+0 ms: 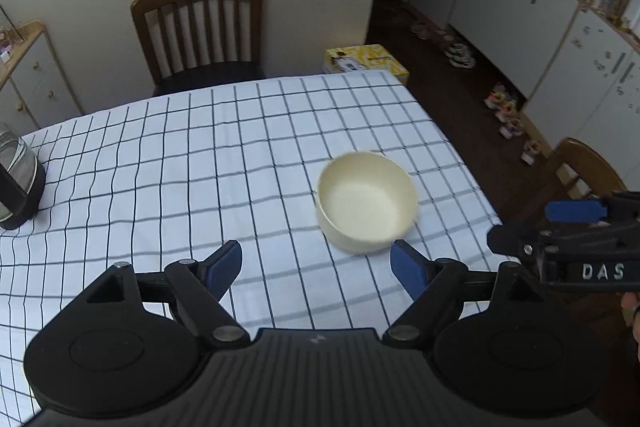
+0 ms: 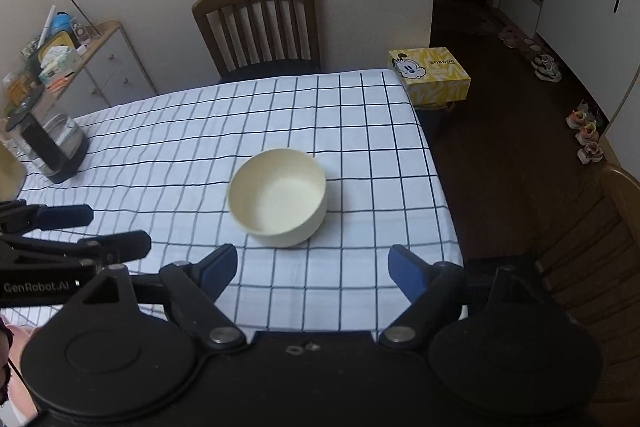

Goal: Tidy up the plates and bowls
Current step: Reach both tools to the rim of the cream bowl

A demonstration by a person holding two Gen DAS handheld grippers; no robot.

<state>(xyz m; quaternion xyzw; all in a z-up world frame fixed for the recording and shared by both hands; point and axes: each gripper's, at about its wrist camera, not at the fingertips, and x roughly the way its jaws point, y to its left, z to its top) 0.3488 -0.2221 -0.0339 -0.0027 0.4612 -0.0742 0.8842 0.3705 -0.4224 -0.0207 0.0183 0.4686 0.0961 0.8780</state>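
Observation:
A cream bowl [image 1: 367,202] stands upright and empty on the checked tablecloth [image 1: 200,155], near the table's right edge; it also shows in the right wrist view [image 2: 280,203]. My left gripper [image 1: 318,265] is open and empty, above the table just short of the bowl and to its left. My right gripper [image 2: 312,267] is open and empty, just short of the bowl. Each gripper shows in the other's view: the right one [image 1: 560,223] at the right edge, the left one [image 2: 100,227] at the left edge. No plates are in view.
A glass kettle with a black handle [image 2: 48,143] stands at the table's left side. A wooden chair [image 2: 260,27] stands behind the table, another [image 2: 592,227] at its right. A yellow box [image 2: 434,73] sits on the floor past the far right corner.

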